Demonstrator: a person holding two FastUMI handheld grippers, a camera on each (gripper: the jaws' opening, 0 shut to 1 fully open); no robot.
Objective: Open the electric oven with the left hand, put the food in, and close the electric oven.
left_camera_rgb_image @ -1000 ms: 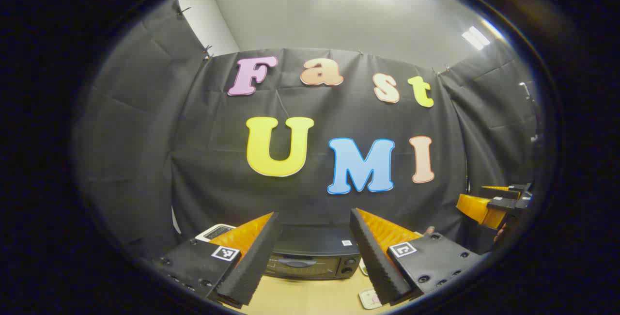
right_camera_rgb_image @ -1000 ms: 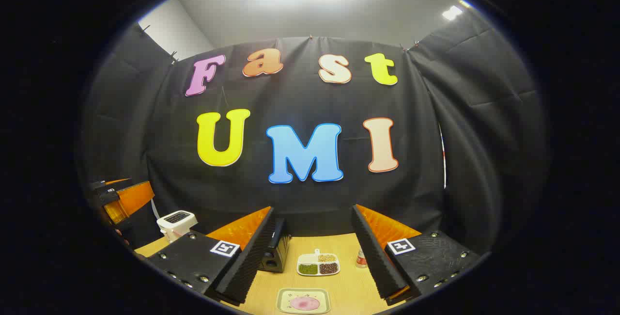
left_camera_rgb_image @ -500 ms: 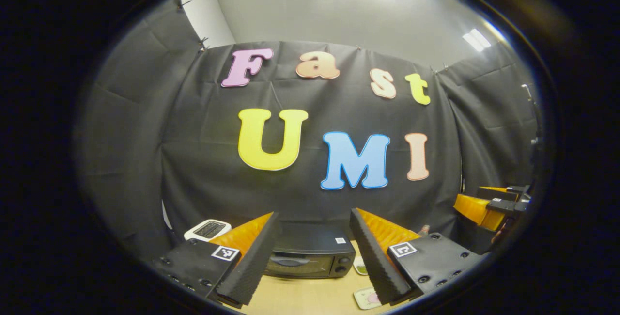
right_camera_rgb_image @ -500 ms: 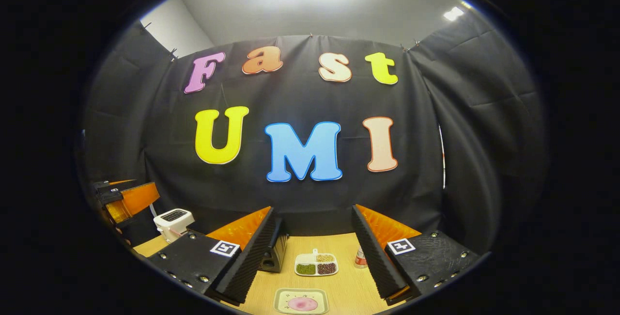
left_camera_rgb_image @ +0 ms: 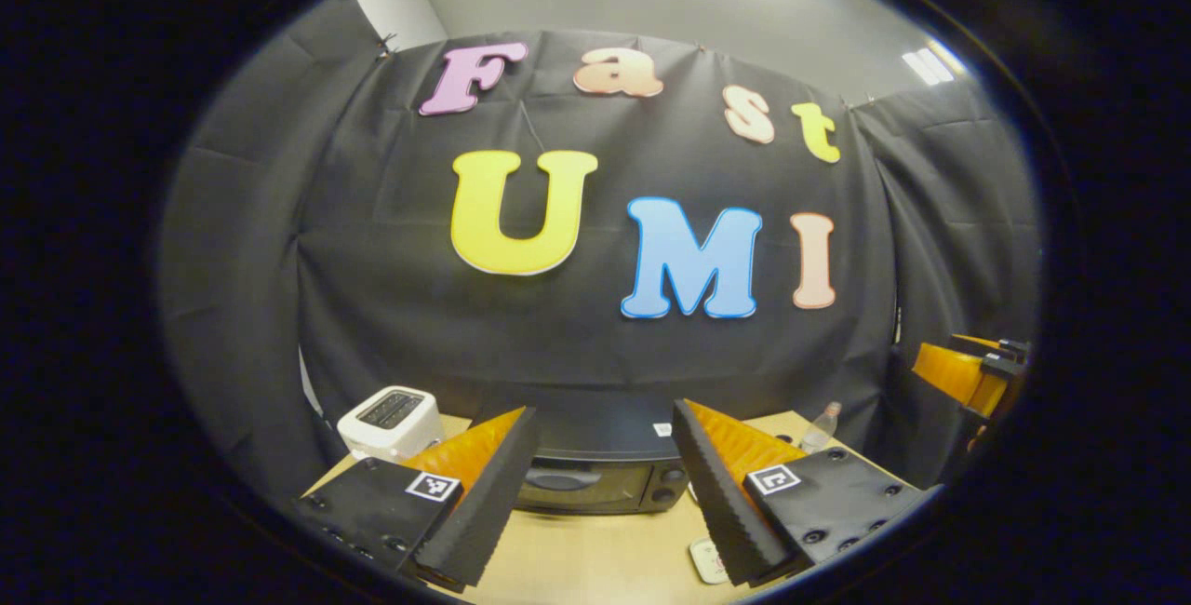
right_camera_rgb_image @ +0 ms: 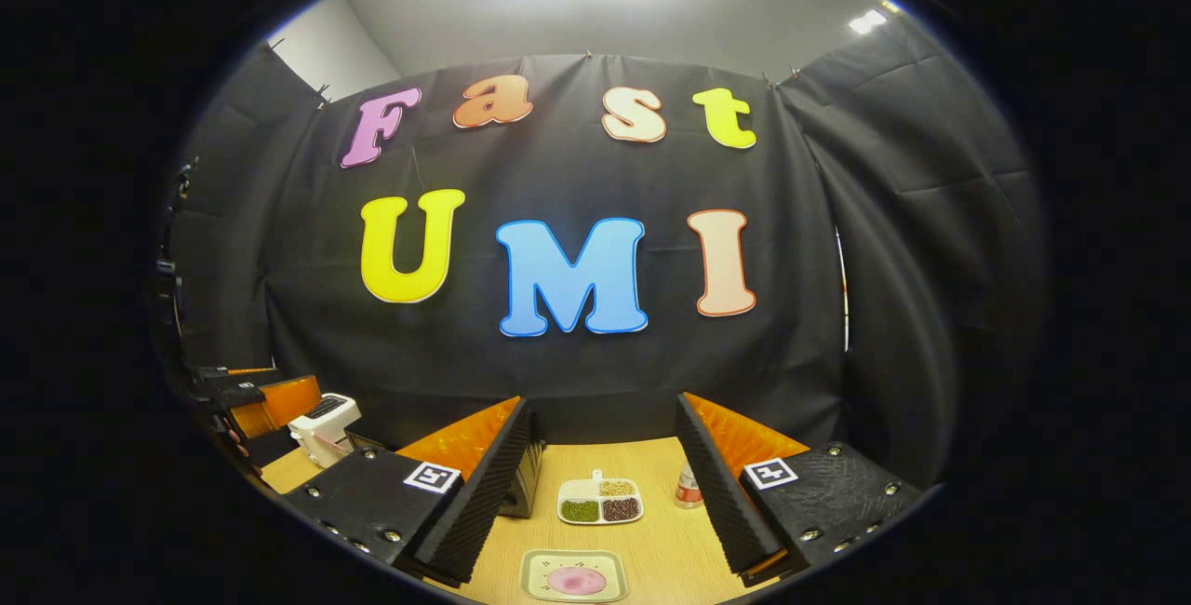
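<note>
The electric oven (left_camera_rgb_image: 595,473) sits closed at the back of the wooden table (left_camera_rgb_image: 595,558), a white toaster (left_camera_rgb_image: 391,421) to its left. Our left gripper (left_camera_rgb_image: 600,503) is spread wide with nothing in it, and so is our right gripper (right_camera_rgb_image: 600,503), above a plate of food (right_camera_rgb_image: 574,577) and a divided dish (right_camera_rgb_image: 600,503).

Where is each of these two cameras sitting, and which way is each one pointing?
Left gripper view: rides on the left gripper, facing the closed oven and toaster; its own two fingers show at the bottom, apart.
Right gripper view: rides on the right gripper, facing the divided dish and plate; its own fingers show, apart.
Shared: table, toaster, oven, and each sees the other gripper at its edge.
</note>
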